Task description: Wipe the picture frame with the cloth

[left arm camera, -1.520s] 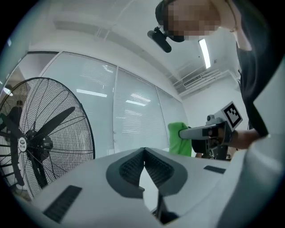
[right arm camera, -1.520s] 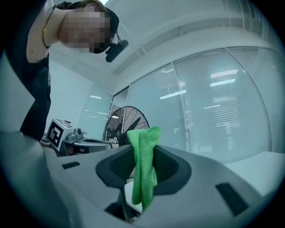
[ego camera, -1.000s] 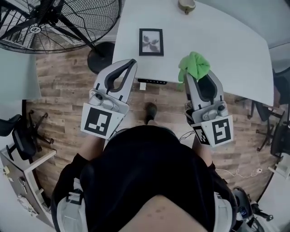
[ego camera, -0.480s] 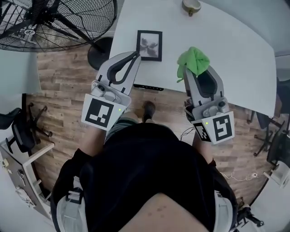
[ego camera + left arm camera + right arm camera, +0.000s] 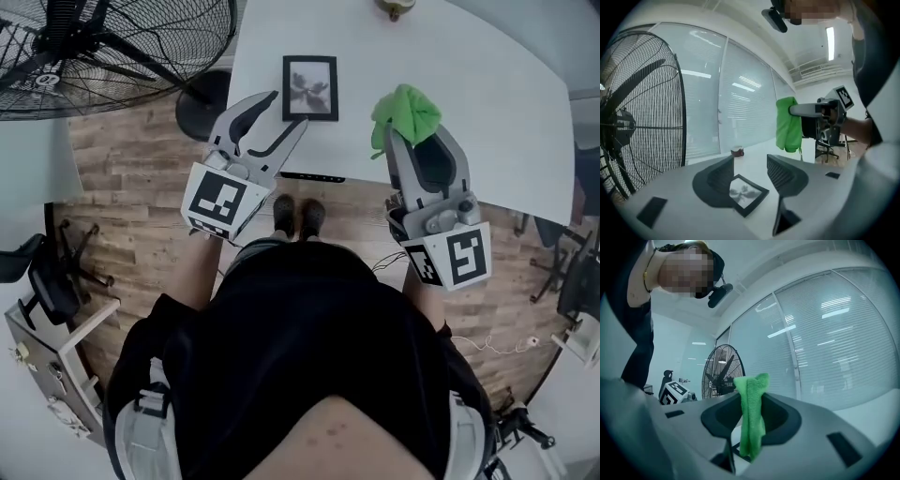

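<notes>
Two grippers reach over the white table's (image 5: 487, 103) near edge. The left gripper's (image 5: 289, 110) jaws have just been opening and stand apart, gripping nothing; the picture frame (image 5: 310, 87) lies flat on the table just beyond their tips. The right gripper (image 5: 415, 139) pinches the green cloth (image 5: 405, 112), held right of the frame.

- I take this for an office: I stand at a wide white desk (image 5: 487, 103) with a slim control panel (image 5: 312, 176) under its front edge
- Glass walls with closed white blinds (image 5: 745, 112) shut the room in
- A long strip light (image 5: 829, 40) and an air vent (image 5: 813, 74) sit in the ceiling
- A black swivel chair (image 5: 47, 286) on a star base stands on the wood-look plank floor (image 5: 131, 178)
- A big black floor fan (image 5: 94, 47) stands just beside the desk
</notes>
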Available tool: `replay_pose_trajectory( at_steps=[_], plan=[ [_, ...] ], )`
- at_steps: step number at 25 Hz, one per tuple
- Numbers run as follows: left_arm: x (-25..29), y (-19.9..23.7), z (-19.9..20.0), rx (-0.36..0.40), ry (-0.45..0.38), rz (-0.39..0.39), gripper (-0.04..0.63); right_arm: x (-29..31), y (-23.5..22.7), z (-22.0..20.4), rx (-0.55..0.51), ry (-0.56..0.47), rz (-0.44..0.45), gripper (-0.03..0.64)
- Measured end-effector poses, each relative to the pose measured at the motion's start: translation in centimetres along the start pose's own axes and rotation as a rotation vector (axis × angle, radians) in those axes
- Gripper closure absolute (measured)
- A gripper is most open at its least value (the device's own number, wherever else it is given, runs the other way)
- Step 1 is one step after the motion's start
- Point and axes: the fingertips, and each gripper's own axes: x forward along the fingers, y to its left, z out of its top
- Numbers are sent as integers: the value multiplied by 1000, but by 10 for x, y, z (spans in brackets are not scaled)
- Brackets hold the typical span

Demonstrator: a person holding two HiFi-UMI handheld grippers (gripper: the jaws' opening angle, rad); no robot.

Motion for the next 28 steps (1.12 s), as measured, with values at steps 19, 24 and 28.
replay_pose_trajectory(
  at_steps=[19,24,28],
  plan=[
    [56,-3,-115,-10,405,-115,252,3,-4,-16,30,45,-31,505],
    [64,-2,-132,-30,446,-120,252,3,-5,-17,31,52,-33,505],
    [68,-4,-139,-45,466,-131,252,3,-5,-17,32,51,-34,505]
  ],
)
